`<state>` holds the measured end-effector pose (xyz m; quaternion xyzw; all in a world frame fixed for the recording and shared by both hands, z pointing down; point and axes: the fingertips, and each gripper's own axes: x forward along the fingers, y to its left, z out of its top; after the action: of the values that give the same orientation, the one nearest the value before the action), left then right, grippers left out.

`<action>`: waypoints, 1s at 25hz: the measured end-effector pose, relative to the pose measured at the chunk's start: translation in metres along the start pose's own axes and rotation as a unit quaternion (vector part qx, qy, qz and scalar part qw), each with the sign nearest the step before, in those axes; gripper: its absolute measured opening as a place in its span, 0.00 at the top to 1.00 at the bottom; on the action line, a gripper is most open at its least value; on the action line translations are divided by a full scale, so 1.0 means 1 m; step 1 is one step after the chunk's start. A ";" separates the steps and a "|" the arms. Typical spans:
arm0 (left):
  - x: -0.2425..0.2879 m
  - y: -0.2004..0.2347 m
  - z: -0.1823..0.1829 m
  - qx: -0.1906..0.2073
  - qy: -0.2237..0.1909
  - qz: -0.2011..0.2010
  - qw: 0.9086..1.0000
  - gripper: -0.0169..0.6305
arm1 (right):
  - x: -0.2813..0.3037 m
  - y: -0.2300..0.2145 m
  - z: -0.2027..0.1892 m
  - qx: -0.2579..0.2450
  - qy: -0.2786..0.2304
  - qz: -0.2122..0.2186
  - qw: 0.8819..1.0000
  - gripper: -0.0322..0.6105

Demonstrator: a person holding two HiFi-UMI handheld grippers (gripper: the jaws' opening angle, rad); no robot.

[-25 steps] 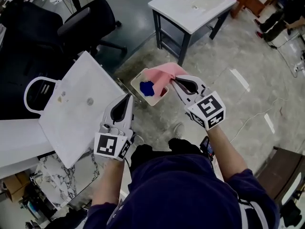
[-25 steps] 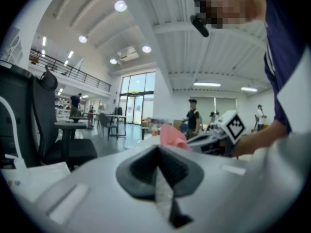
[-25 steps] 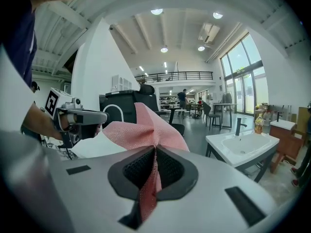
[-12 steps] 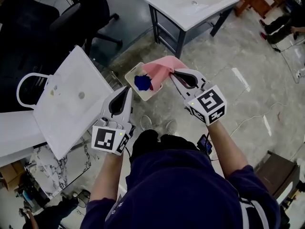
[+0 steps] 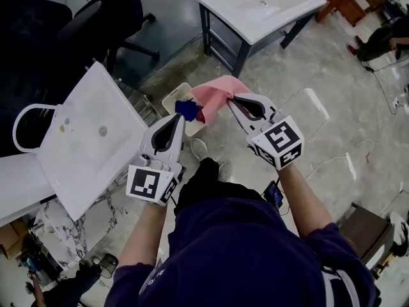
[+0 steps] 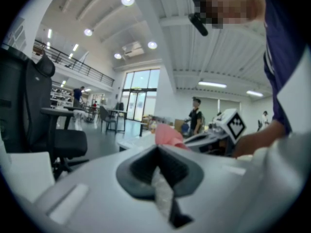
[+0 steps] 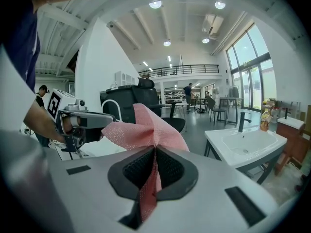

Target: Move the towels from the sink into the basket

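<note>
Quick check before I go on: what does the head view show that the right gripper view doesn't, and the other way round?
Head view only: the basket down on the floor with a blue towel in it, close by the gripper tips. Right gripper view only: the right gripper with its jaws shut on the pink towel, cloth running down between the pads, and the faucet on the sink. Both: the pink towel, the white sink on its dark frame, and the left gripper.
</note>
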<state>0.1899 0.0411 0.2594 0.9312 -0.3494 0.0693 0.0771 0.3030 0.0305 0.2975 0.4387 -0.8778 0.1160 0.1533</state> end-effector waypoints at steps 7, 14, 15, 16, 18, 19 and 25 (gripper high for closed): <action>0.027 0.051 -0.006 -0.014 0.000 0.000 1.000 0.97 | 0.065 -0.012 0.006 -0.005 0.023 0.011 1.000 0.93; 0.041 0.090 -0.029 -0.042 0.014 0.020 0.999 0.97 | 0.125 -0.018 0.000 0.001 0.041 0.040 0.998 0.93; 0.042 0.094 -0.032 -0.044 0.015 0.024 0.999 0.97 | 0.132 -0.019 -0.001 0.000 0.042 0.044 0.998 0.93; 0.042 0.097 -0.035 -0.045 0.017 0.028 0.998 0.97 | 0.139 -0.020 -0.002 -0.003 0.043 0.048 0.998 0.93; 0.042 0.099 -0.040 -0.046 0.022 0.037 0.998 0.97 | 0.149 -0.023 -0.005 -0.007 0.048 0.058 0.997 0.93; 0.043 0.100 -0.043 -0.048 0.024 0.041 0.998 0.97 | 0.153 -0.024 -0.007 -0.008 0.050 0.063 0.997 0.93; 0.051 0.102 -0.067 -0.073 0.032 0.093 0.992 0.97 | 0.177 -0.038 -0.029 -0.016 0.065 0.109 0.992 0.93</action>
<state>0.1560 -0.0546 0.3439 0.8839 -0.4359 0.0801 0.1492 0.2381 -0.1116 0.3927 0.3292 -0.9105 0.1462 0.2030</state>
